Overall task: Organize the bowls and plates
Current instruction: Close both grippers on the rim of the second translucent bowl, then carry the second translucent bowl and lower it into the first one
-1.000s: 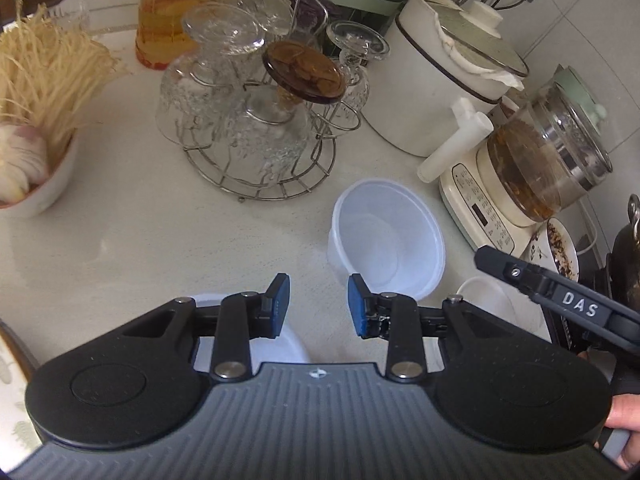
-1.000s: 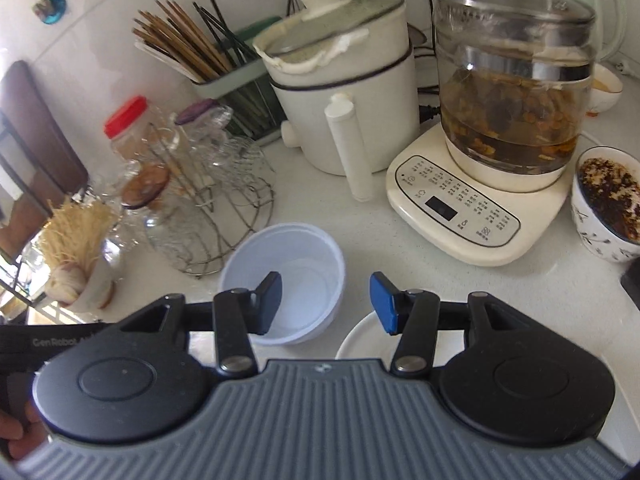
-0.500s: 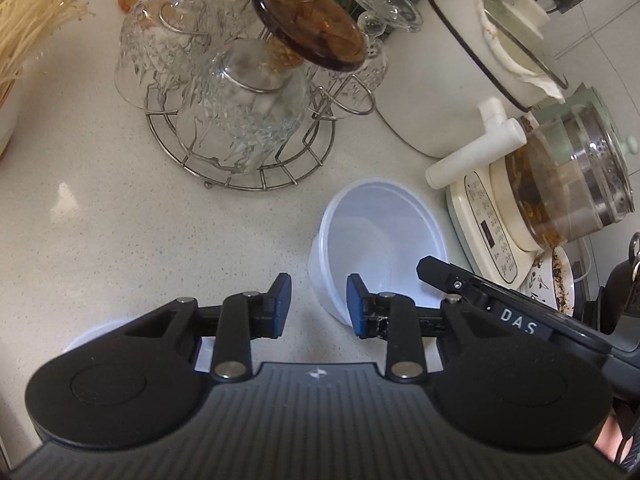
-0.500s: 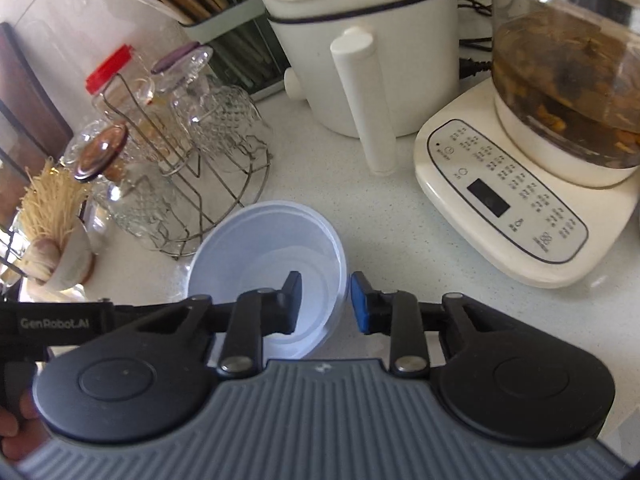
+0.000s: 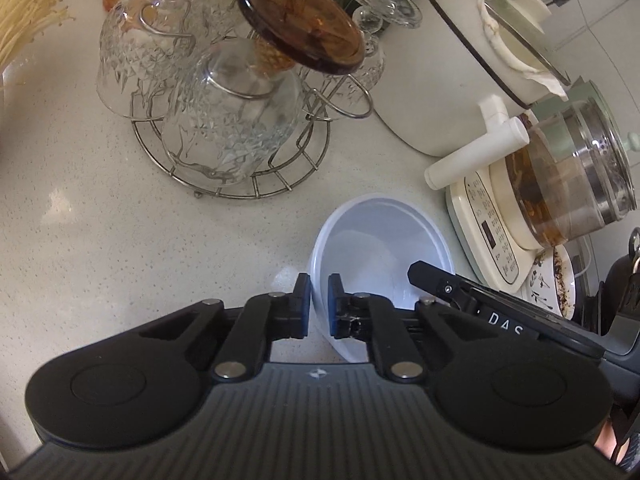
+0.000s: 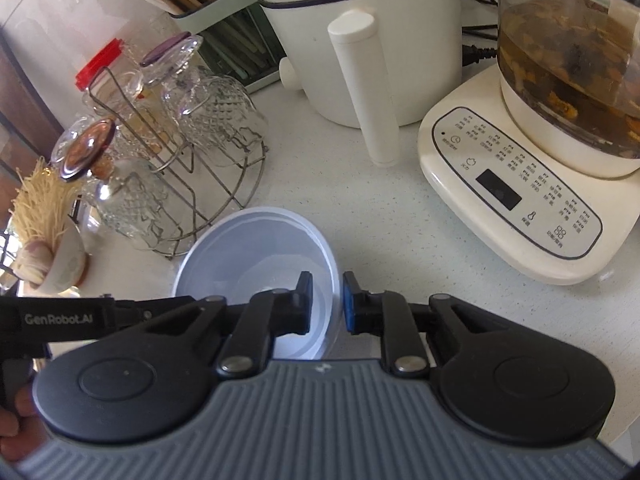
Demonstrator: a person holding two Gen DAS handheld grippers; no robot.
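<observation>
— Left gripper [image 5: 319,305]: what is it doing?
— Its two blue-padded fingers are pinched on the near-left rim of the white plastic bowl [image 5: 380,248], one pad outside the wall and one inside. The bowl sits tilted in the left wrist view, its mouth turned toward the camera.

— And the right gripper [image 6: 326,303]?
— Clamped on the same bowl [image 6: 256,248], on the opposite side of the rim: the left finger is inside the bowl, the blue-padded right finger is outside its wall. So both grippers hold one bowl between them.

— Where is the bowl among the other things?
— Over the speckled white countertop [image 5: 120,240], just in front of the wire glass rack [image 5: 240,176] with its upturned cut-glass cups, and near the cream kettle base [image 6: 516,200] with the control panel. The glass kettle [image 5: 572,184] of brown tea stands on that base.

— Anything behind?
— A white pot with a long handle [image 6: 360,40] stands behind the bowl, and beside it a chopstick holder [image 6: 224,28]. At the left edge, a dish of enoki mushrooms and garlic [image 6: 44,236]. A patterned bowl [image 5: 556,280] with dark bits lies beyond the kettle base.
</observation>
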